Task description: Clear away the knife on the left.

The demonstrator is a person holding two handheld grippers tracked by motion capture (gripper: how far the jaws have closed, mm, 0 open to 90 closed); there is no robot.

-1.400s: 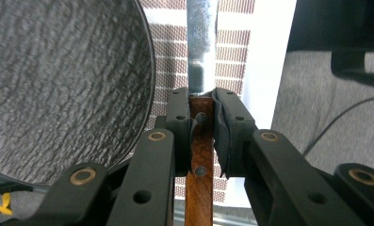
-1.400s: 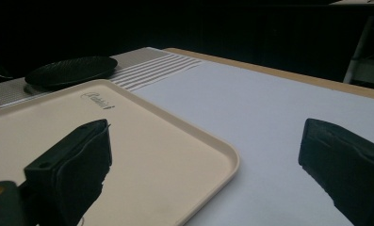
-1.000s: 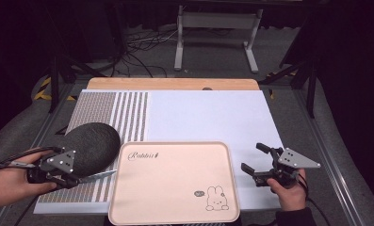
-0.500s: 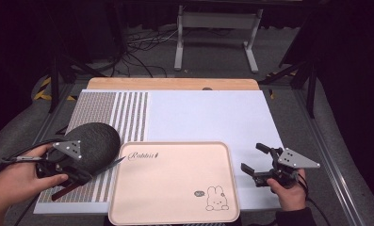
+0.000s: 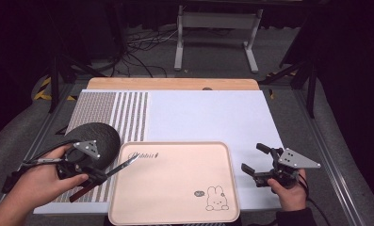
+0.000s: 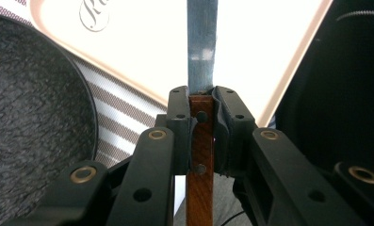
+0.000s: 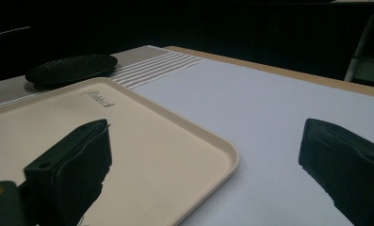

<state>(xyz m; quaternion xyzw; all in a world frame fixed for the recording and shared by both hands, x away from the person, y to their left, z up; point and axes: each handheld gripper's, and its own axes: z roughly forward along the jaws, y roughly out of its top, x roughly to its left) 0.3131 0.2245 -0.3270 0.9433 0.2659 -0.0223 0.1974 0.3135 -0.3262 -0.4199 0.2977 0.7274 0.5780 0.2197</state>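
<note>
While I watch from the high view, my left gripper (image 5: 88, 170) has swung inward from the worktop's left edge over the last second, and the knife (image 5: 121, 167) it carries now points its blade across the left rim of the pink tray (image 5: 175, 216) (the black plate (image 5: 102, 136) sits just behind it, on the striped mat (image 5: 128, 110)). My right gripper (image 5: 257, 160) hasn't moved; it waits off the tray's right edge over the white sheet (image 5: 208, 117).

Through the left gripper view, the jaws are clamped tight on the knife's wooden handle (image 6: 201, 141), the blade (image 6: 202, 47) reaching out above the tray (image 6: 142, 42). I judge the knife is being carried to the tray.

Through the right gripper view, the jaws stand wide apart and empty, beside the tray's corner (image 7: 222, 155).
</note>
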